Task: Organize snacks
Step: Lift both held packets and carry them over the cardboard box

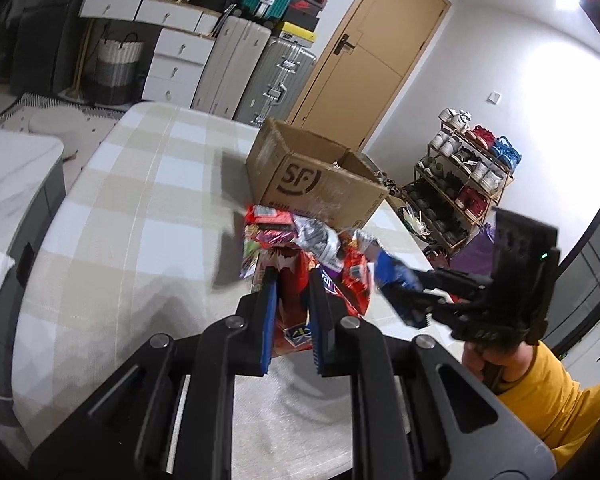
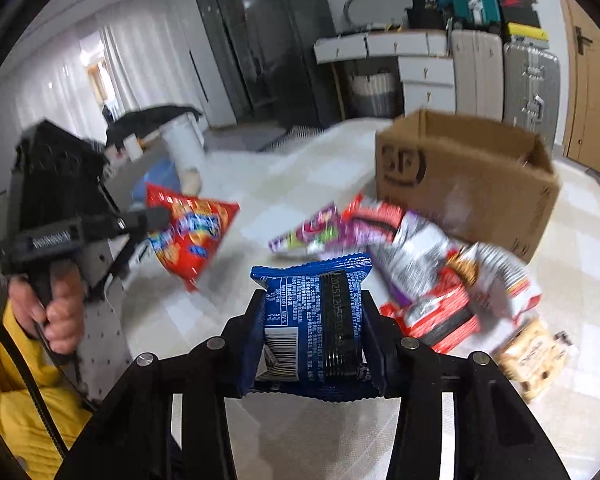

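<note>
My left gripper point(image 1: 292, 280) is shut on a red snack bag point(image 1: 296, 308) and holds it above the table; the right wrist view shows that bag point(image 2: 192, 232) hanging from the left gripper point(image 2: 156, 216). My right gripper point(image 2: 314, 300) is shut on a blue snack packet point(image 2: 316, 320), lifted off the table; it also shows in the left wrist view point(image 1: 396, 276). A pile of mixed snack packets point(image 2: 420, 260) lies in front of an open cardboard box point(image 2: 460, 184), which also shows in the left wrist view point(image 1: 320, 176).
The table carries a checked beige cloth point(image 1: 140, 208). A biscuit packet point(image 2: 532, 356) lies at the right near the table edge. Suitcases point(image 1: 260, 76), drawers and a shoe rack point(image 1: 460, 184) stand beyond the table. A grey bed point(image 1: 20, 200) is at the left.
</note>
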A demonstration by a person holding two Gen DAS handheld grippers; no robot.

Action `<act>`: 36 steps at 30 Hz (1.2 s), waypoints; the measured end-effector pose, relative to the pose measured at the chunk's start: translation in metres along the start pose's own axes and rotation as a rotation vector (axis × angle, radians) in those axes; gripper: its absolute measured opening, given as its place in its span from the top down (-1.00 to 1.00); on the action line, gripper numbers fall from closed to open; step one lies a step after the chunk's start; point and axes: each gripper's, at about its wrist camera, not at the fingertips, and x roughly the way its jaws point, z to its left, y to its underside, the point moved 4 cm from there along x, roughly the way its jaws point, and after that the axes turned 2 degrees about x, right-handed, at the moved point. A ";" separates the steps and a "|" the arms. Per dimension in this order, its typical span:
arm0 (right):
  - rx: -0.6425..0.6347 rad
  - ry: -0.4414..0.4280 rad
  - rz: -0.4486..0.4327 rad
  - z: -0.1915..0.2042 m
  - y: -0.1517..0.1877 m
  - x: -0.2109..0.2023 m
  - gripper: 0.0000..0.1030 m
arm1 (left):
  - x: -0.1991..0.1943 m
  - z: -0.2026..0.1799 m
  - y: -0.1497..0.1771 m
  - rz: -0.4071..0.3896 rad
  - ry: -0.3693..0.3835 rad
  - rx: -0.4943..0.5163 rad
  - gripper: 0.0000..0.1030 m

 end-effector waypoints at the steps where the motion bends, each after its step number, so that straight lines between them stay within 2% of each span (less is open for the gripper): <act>1: 0.003 0.000 -0.018 0.002 -0.003 -0.008 0.14 | -0.001 -0.003 -0.003 -0.003 -0.002 0.007 0.77; 7: 0.004 0.003 -0.144 0.012 -0.034 -0.067 0.14 | -0.011 -0.037 -0.035 -0.050 0.031 0.078 0.77; 17: -0.014 0.023 -0.307 0.028 -0.086 -0.153 0.14 | -0.034 -0.097 -0.089 -0.132 0.078 0.154 0.77; 21: -0.018 0.029 -0.343 0.031 -0.109 -0.178 0.14 | -0.046 -0.119 -0.112 -0.162 0.084 0.178 0.77; 27: -0.014 0.014 -0.378 0.034 -0.145 -0.202 0.14 | -0.053 -0.129 -0.157 -0.224 0.047 0.136 0.77; 36: 0.001 0.030 -0.398 0.018 -0.214 -0.213 0.14 | -0.037 -0.147 -0.217 -0.245 0.024 0.158 0.77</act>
